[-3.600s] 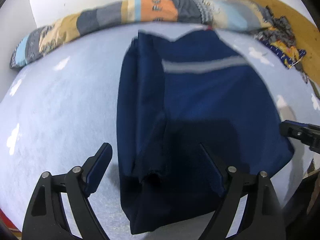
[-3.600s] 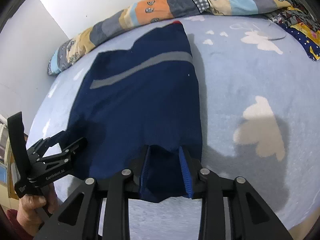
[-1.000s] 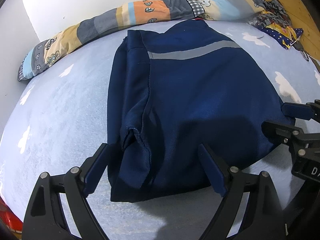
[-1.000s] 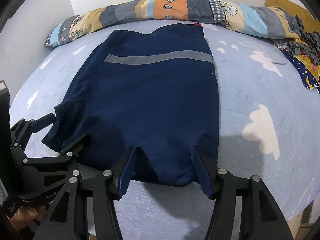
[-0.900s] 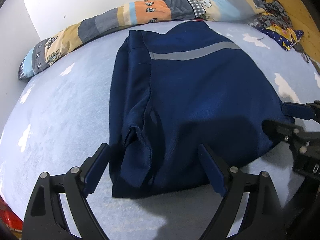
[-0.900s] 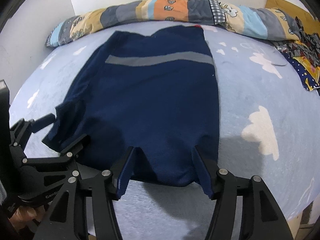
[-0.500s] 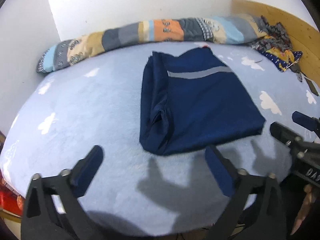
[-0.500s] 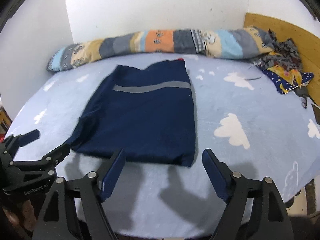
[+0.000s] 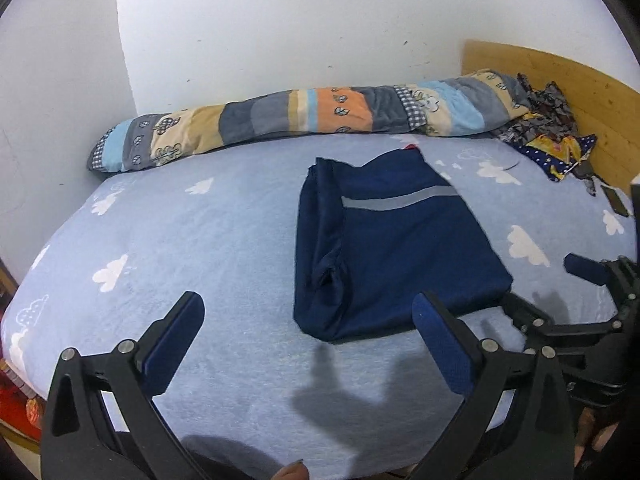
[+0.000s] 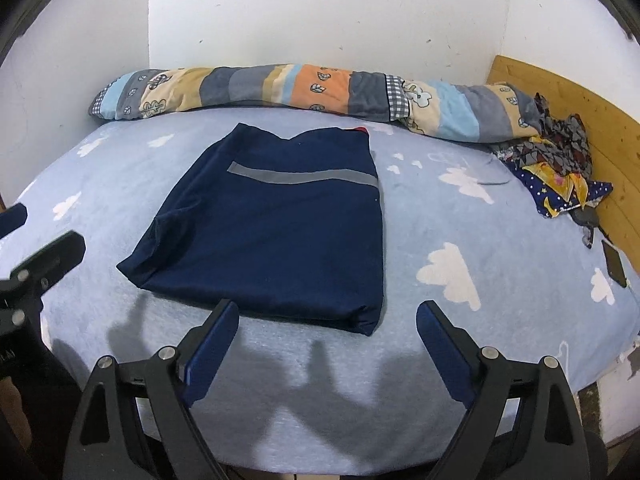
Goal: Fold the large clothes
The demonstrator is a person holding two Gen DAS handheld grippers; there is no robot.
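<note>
A navy garment (image 9: 400, 248) with a grey stripe lies folded into a flat rectangle on the light-blue cloud-print bed sheet (image 9: 180, 240). Its folded-in sleeve runs down the left side. My left gripper (image 9: 308, 306) hangs open above the sheet, short of the garment's near left corner, holding nothing. In the right wrist view the garment (image 10: 280, 232) lies just beyond my right gripper (image 10: 328, 312), whose jaws are opening with only sheet between them. Each gripper shows in the other's view: the right gripper (image 9: 548, 288) and the left gripper (image 10: 40, 230).
A rolled patchwork quilt (image 10: 280, 88) lies along the white wall behind the garment. Patterned clothes (image 10: 560, 160) are heaped at the back right against a wooden headboard (image 10: 580, 100). A dark phone (image 10: 614, 262) lies near the right edge. The bed's front edge is directly below both grippers.
Both grippers have pulled back and up from the garment's near edge. The right jaws, earlier around the hem, have widened and left it. The garment rests flat.
</note>
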